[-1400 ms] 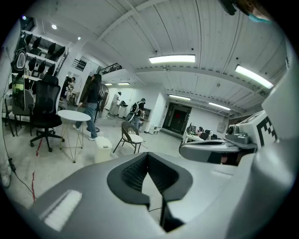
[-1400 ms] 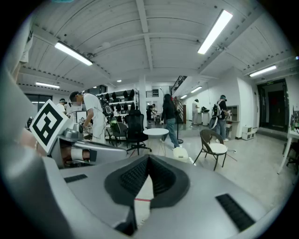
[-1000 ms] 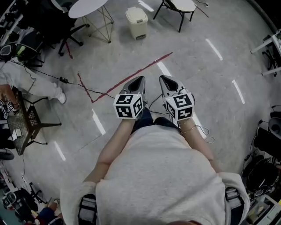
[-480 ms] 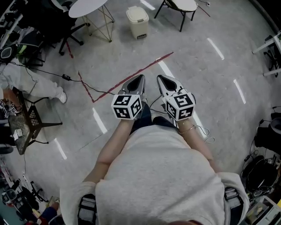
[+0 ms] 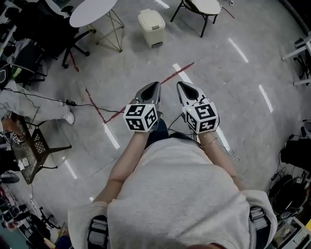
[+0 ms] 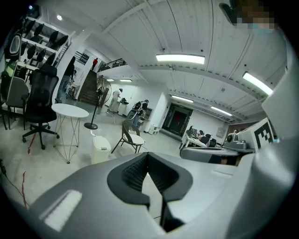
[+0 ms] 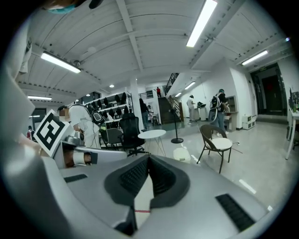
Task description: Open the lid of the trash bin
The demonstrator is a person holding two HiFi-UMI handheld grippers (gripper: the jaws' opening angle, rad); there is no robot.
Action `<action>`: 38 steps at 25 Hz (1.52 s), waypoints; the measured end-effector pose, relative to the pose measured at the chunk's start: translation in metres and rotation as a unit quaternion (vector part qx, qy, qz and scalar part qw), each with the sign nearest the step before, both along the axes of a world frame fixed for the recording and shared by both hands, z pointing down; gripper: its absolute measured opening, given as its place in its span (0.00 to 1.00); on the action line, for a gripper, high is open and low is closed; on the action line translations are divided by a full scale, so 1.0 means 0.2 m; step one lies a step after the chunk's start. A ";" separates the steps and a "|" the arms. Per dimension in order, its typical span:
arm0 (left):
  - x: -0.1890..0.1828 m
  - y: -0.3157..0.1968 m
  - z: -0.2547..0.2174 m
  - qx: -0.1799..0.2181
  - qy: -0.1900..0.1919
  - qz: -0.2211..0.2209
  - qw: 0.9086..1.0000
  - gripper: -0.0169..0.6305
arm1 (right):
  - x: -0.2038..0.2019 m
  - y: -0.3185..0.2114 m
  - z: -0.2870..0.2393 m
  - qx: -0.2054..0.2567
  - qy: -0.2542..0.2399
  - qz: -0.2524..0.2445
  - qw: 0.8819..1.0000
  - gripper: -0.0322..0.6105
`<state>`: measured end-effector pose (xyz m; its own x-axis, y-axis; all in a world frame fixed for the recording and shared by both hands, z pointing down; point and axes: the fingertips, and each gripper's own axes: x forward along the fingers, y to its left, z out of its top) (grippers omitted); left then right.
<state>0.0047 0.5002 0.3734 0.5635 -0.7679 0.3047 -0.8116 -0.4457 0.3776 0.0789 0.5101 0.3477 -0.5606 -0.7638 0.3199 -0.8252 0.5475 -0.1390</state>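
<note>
Pale speckled floor (image 5: 238, 92) fills the head view, crossed by a red tape line (image 5: 176, 73). At the top centre stands the cream trash bin (image 5: 151, 27), lid down, between a round white table (image 5: 92, 12) at upper left and a chair (image 5: 204, 7) at upper right. Mid-frame, well apart from the bin, the left gripper (image 5: 154, 87) and right gripper (image 5: 181, 87) sit side by side (cubes bearing black-and-white square markers), each with jaws pressed together on nothing.
</note>
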 end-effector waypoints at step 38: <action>-0.29 -1.93 0.16 -0.051 0.021 0.021 0.998 0.04 | -0.30 -1.99 0.15 -0.035 0.012 -0.030 0.999 0.06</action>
<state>-0.0531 0.1146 0.4058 0.6083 -0.7099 0.3550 -0.7755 -0.4366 0.4560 0.0184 0.1129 0.3778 -0.5955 -0.7046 0.3859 -0.7953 0.5850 -0.1591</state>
